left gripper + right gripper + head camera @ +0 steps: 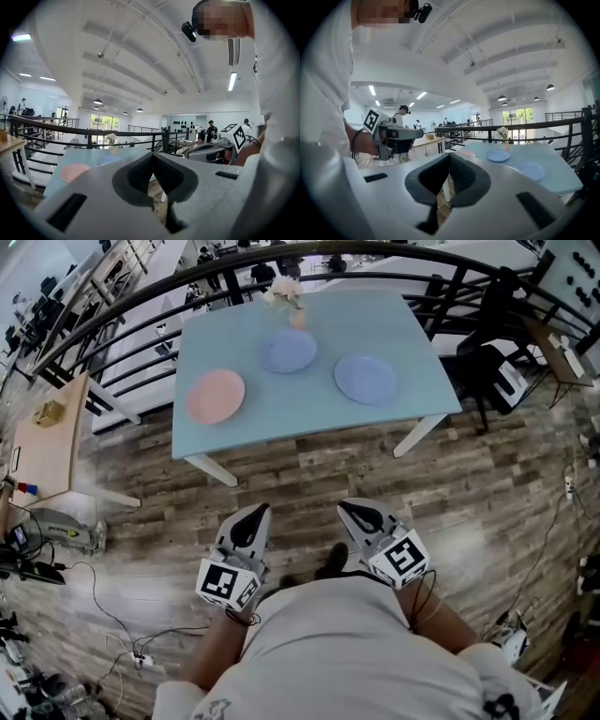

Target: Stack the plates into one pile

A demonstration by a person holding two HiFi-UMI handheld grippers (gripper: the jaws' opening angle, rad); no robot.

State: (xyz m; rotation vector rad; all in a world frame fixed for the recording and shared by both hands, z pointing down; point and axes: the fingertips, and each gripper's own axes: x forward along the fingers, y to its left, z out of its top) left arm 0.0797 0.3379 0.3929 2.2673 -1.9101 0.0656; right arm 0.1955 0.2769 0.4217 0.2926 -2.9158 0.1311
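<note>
The person stands back from the bench (309,413), on the wooden floor (309,470), with both tools held low in front of the body, well short of the bench's near edge. The left tool (255,513) has its jaws brought together at the tips with nothing between them. The right tool (353,508) is likewise closed and empty. Both point toward the bench, tipped only slightly downward.

Three plates lie apart on the light blue top, none resting on another. The pink plate (216,396) sits toward the left. The middle blue plate (287,351) lies further back, just in front of a small vase of flowers (292,304). The right-hand blue plate (365,379) lies toward the right side. A dark railing (89,136) runs behind the bench, and a few other people stand in the room beyond.
</note>
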